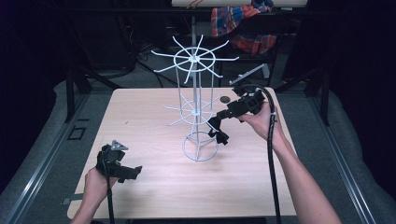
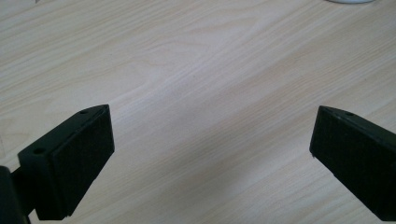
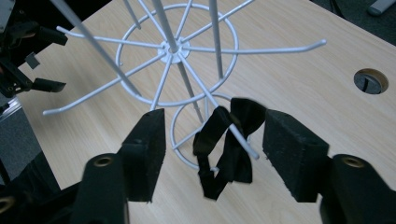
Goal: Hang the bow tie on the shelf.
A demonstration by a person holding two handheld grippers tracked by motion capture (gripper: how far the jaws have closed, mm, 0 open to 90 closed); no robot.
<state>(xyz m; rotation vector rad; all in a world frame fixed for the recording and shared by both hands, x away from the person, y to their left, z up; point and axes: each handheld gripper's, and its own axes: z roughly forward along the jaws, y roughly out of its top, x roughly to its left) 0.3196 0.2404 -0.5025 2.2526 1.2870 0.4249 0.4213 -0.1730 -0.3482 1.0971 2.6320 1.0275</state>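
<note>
A white wire rack (image 1: 195, 109) with two tiers of radiating hooks stands in the middle of the wooden table (image 1: 140, 121). A black bow tie (image 1: 218, 130) hangs on the tip of a lower hook. In the right gripper view the bow tie (image 3: 231, 154) dangles from that hook between the jaws of my right gripper (image 3: 215, 133), which is open, a jaw on each side with a gap to the fabric. My right gripper (image 1: 215, 124) reaches in from the right. My left gripper (image 1: 133, 171) rests low at the front left, open (image 2: 212, 140) over bare wood.
A round cable hole (image 1: 225, 99) sits in the table behind the rack, also seen as the hole (image 3: 371, 80) in the right gripper view. Colourful checked cloth (image 1: 243, 23) hangs beyond the far edge. Dark floor and metal frames surround the table.
</note>
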